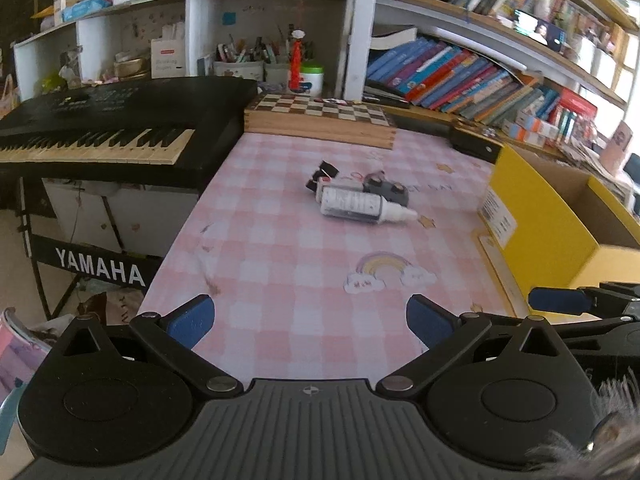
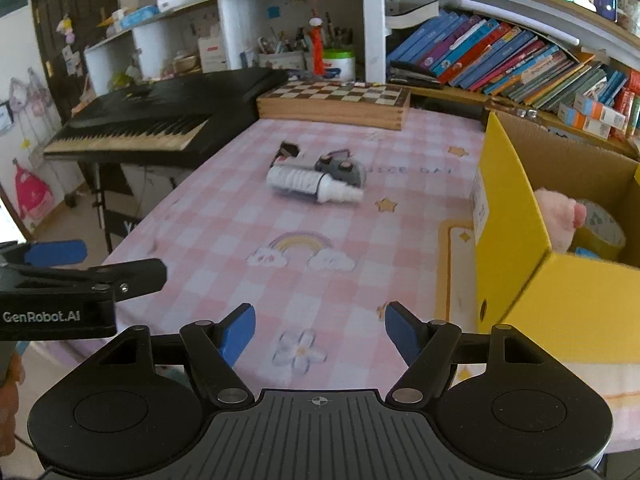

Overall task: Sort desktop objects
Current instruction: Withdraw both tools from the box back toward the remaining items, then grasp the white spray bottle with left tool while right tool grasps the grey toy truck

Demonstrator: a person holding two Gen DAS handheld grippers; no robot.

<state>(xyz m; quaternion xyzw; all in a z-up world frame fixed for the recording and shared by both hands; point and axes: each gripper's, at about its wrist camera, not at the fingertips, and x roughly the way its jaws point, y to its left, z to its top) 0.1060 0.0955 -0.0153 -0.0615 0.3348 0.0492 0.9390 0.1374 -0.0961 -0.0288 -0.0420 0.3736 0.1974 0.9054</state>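
Both grippers' fingers [image 1: 192, 322] [image 2: 402, 338] spread apart, empty; only the right view shows the yellow box's [image 2: 516, 248] pink plush [image 2: 558, 216].

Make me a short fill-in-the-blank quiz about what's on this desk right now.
1. The white squeeze bottle lies on its ____.
2. The pink plush toy sits inside the ____ cardboard box.
3. The left gripper and right gripper are both ____.
4. The wooden chessboard sits right of the black ____.

Missing words: side; yellow; open; keyboard

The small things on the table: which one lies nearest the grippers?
The white bottle, lying on its side. The grey device and black clip lie behind it, toward the chessboard.
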